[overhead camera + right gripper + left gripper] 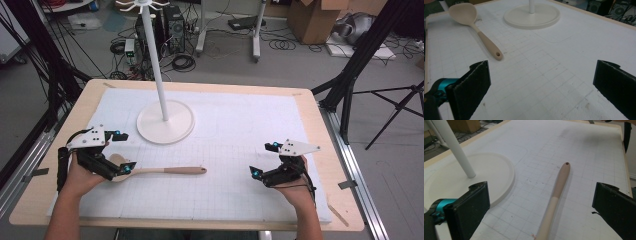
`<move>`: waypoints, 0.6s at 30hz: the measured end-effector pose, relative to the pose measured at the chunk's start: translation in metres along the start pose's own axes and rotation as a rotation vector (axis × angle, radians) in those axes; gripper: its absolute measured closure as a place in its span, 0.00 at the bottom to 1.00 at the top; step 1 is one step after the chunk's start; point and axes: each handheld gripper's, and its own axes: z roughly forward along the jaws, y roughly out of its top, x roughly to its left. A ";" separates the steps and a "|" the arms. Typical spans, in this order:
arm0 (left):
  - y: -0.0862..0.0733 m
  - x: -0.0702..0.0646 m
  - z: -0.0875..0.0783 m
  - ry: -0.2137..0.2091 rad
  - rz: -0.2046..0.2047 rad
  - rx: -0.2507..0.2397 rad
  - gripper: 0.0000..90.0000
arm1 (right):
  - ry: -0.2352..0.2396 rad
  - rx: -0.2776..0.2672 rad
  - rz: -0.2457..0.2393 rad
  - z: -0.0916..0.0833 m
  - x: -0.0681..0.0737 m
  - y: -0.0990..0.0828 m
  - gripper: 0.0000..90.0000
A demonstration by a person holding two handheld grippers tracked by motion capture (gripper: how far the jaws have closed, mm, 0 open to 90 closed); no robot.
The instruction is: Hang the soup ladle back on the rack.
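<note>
A research lab or recording studio is indicated by the setting. A wooden table covered by a white gridded mat is flanked by black tripod legs and metal rails. Behind it, a grey floor is strewn with coiled cables; a computer tower, a cardboard box and white stand legs are seen there.
</note>
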 end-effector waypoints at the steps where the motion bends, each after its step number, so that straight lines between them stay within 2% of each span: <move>1: 0.001 -0.001 0.003 -0.006 0.004 0.006 0.02 | 0.000 0.000 0.000 0.000 0.000 0.000 0.00; 6: 0.006 -0.008 0.018 -0.030 0.028 0.063 0.02 | 0.004 -0.004 0.009 -0.002 0.000 -0.001 0.00; 15: 0.017 -0.010 0.045 -0.080 0.030 0.121 0.02 | 0.005 0.002 0.016 0.000 -0.002 -0.003 0.00; 18: 0.020 -0.011 0.051 -0.090 0.042 0.144 0.02 | 0.006 0.000 0.014 -0.001 -0.003 -0.003 0.00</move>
